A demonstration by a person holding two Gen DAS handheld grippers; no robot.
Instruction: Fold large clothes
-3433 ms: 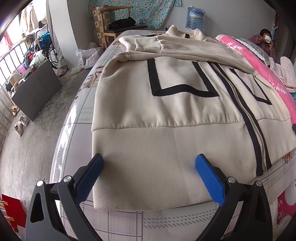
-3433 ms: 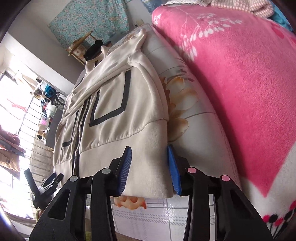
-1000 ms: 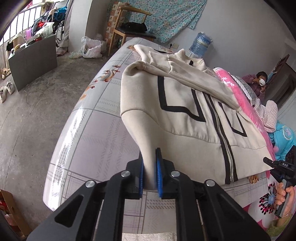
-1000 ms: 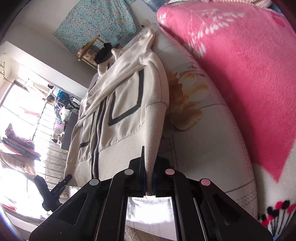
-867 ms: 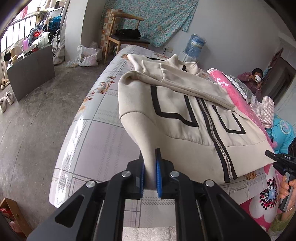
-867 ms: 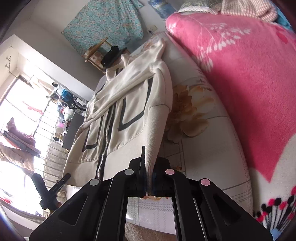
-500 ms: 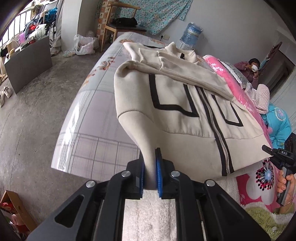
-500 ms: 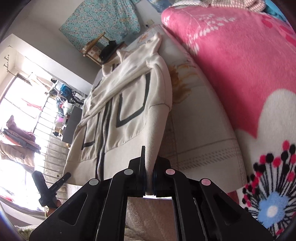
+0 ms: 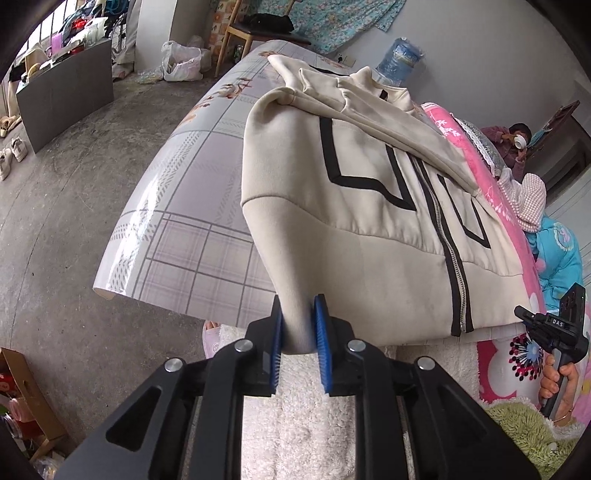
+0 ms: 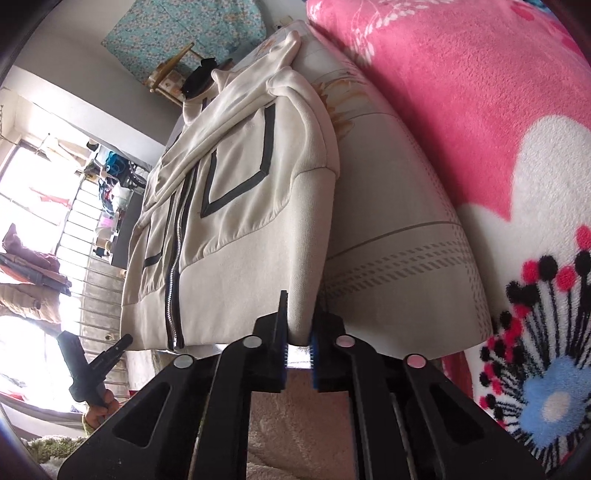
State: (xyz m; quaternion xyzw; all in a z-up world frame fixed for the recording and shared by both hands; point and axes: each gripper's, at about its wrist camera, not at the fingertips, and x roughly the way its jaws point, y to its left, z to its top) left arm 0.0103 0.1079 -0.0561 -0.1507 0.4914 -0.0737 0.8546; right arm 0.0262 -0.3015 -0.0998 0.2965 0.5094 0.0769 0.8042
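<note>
A cream zip-up jacket (image 9: 369, 206) with black line trim lies front up on the bed (image 9: 177, 206), sleeves folded across its chest. My left gripper (image 9: 298, 325) is shut on the jacket's bottom-left hem corner and holds it off the bed's edge. My right gripper (image 10: 298, 334) is shut on the bottom-right hem corner of the jacket (image 10: 236, 192). The hem is stretched between the two grippers. The right gripper also shows in the left wrist view (image 9: 554, 332), and the left one in the right wrist view (image 10: 92, 365).
A pink floral blanket (image 10: 461, 110) covers the bed's right side. A wooden chair (image 9: 255, 33) and a water bottle (image 9: 402, 55) stand at the far end. A person (image 9: 513, 144) sits at the far right. A grey cabinet (image 9: 62, 92) stands on the concrete floor at left.
Both grippers have pulled back toward me with the hem corners, so the jacket's bottom edge now hangs past the bed's near edge. Earlier the left gripper was open around the hem.
</note>
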